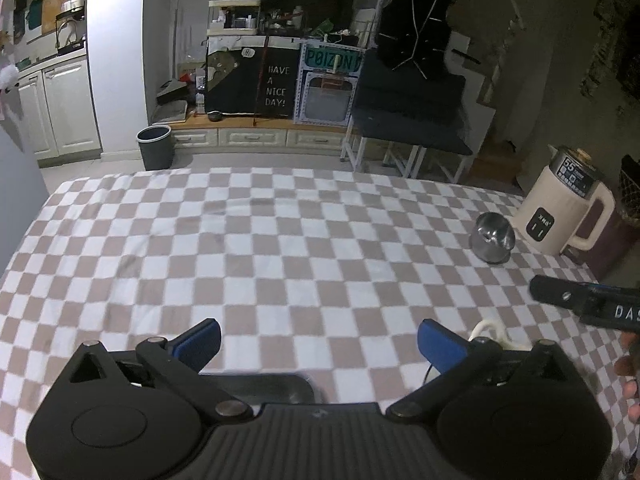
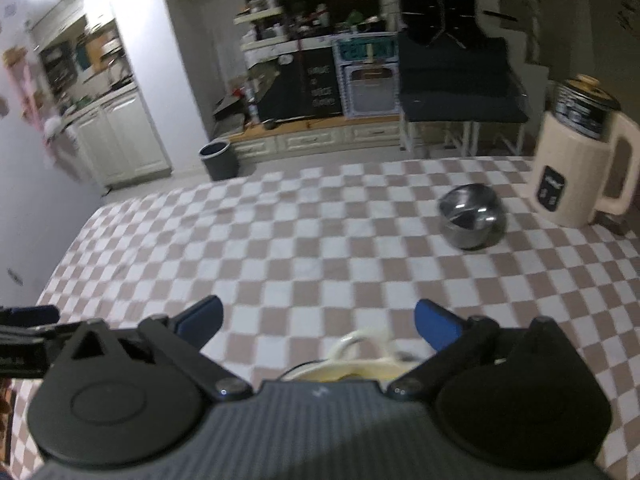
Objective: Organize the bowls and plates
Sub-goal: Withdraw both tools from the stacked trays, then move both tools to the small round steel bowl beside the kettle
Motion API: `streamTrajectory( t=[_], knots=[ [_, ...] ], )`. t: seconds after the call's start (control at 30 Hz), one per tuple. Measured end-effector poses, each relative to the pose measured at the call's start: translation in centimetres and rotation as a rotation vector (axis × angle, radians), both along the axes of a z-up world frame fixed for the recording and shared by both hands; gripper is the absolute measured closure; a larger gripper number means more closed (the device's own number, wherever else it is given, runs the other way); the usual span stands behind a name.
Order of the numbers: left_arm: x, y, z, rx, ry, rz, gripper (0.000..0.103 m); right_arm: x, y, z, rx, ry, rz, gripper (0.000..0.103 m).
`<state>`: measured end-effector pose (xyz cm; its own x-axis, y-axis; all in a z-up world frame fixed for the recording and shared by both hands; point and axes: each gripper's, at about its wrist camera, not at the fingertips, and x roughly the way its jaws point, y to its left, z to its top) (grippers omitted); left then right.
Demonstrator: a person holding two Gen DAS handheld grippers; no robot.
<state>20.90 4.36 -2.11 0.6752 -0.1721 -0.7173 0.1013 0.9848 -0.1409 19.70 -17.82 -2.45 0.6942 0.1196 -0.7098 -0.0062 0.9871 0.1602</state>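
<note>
On the bench [image 1: 280,240], a soft cloth of brown and white checks lies flat with slight creases. Toward its far right stands a round, shiny metal bowl [image 1: 492,242], upright, mouth upward, with a smaller metal bowl seemingly nested inside. Just beside it is a cream plastic kettle [image 1: 564,208], handle turned right. Left gripper [image 1: 319,338] and right gripper [image 2: 318,318] both have blue-padded jaws spread wide, pinching nothing, well short of the bowl.
</note>
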Motion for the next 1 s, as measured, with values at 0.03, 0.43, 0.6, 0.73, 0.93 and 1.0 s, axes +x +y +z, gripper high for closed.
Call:
streamTrajectory(
  t=[0.03,0.43,0.6,0.73,0.93,1.0],
  knots=[
    [0.5,-0.7,-0.1,-0.004,0.001,0.004,0.000,0.3,-1.1,0.0,-0.008,-0.009,-0.022,0.000],
    [4.1,-8.8,-1.4,-0.079,0.004,-0.038,0.000,4.2,-11.9,-1.7,-0.072,-0.092,-0.194,0.000],
    [4.9,-12.1,-1.1,-0.169,-0.054,-0.020,0.000,6.5,-14.9,-2.8,-0.122,-0.134,-0.175,0.001],
    [6.0,-14.8,-1.7,-0.220,-0.063,-0.029,0.001,8.5,-17.0,-4.1,-0.078,-0.119,-0.165,0.013],
    [8.8,-18.7,-3.8,-0.241,-0.025,-0.033,0.017,11.8,-18.7,-5.5,-0.032,-0.115,-0.129,0.019],
    [10.2,-19.8,-4.7,-0.249,-0.007,-0.009,0.021,12.7,-19.1,-6.1,-0.007,-0.117,-0.111,0.020]
  ],
)
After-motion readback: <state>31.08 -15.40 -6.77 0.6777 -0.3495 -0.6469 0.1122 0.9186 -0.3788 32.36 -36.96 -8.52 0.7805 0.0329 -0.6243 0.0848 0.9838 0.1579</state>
